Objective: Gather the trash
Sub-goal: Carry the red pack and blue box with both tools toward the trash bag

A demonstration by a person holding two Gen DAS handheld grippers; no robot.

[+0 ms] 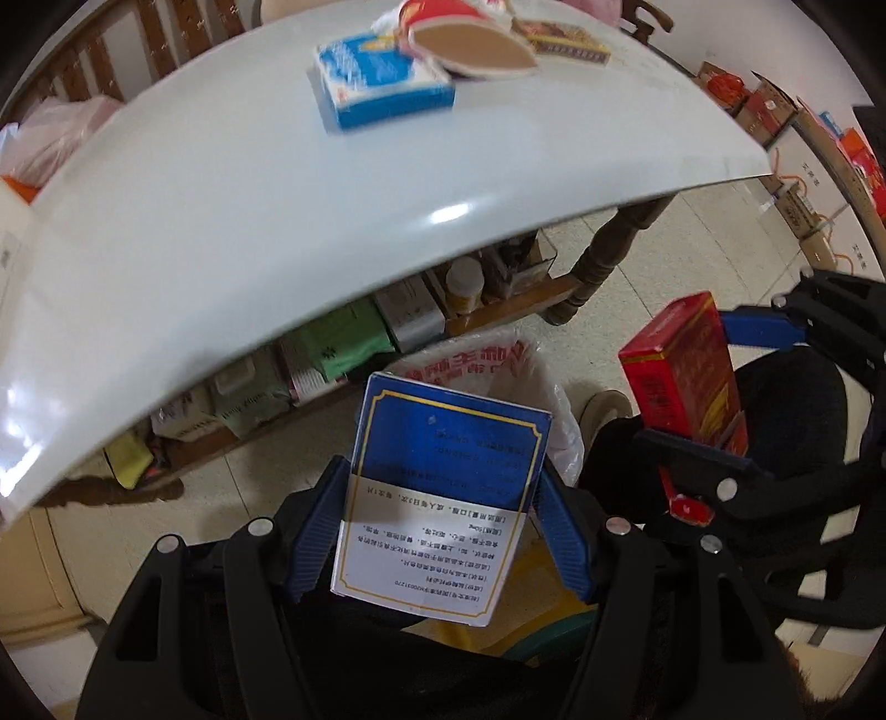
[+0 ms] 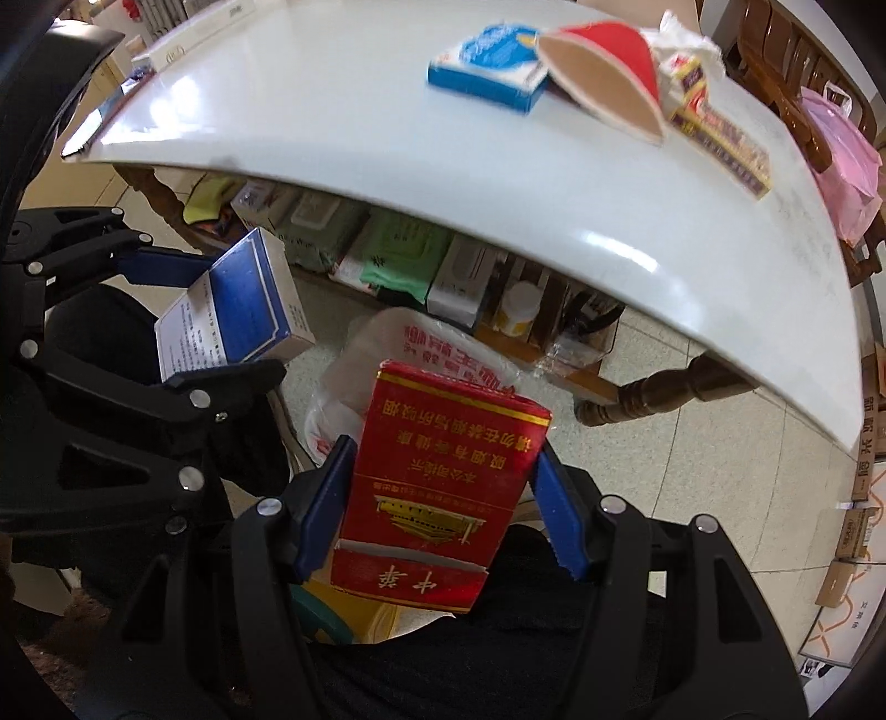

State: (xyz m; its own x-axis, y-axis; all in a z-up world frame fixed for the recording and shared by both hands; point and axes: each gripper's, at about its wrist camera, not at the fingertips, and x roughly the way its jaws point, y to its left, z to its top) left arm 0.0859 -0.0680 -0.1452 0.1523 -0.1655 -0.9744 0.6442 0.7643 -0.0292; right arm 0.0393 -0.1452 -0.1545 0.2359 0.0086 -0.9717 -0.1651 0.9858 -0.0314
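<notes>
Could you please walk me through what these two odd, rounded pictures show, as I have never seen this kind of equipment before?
A person holds two hand-held grippers, each with a fisheye camera looking along its jaws. The left gripper clamps a blue and white medicine box; the right gripper clamps a red cigarette pack. Each camera also sees the other gripper beside it. Below them stands a bin lined with a white plastic bag. On the white table remain a blue box, a red paper cup and a yellow box.

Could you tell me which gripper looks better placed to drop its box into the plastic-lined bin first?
Probably the left gripper: its blue-and-white cardboard box hangs right over the white plastic bin liner, while the right gripper holds the red cardboard box slightly beside it.
</notes>
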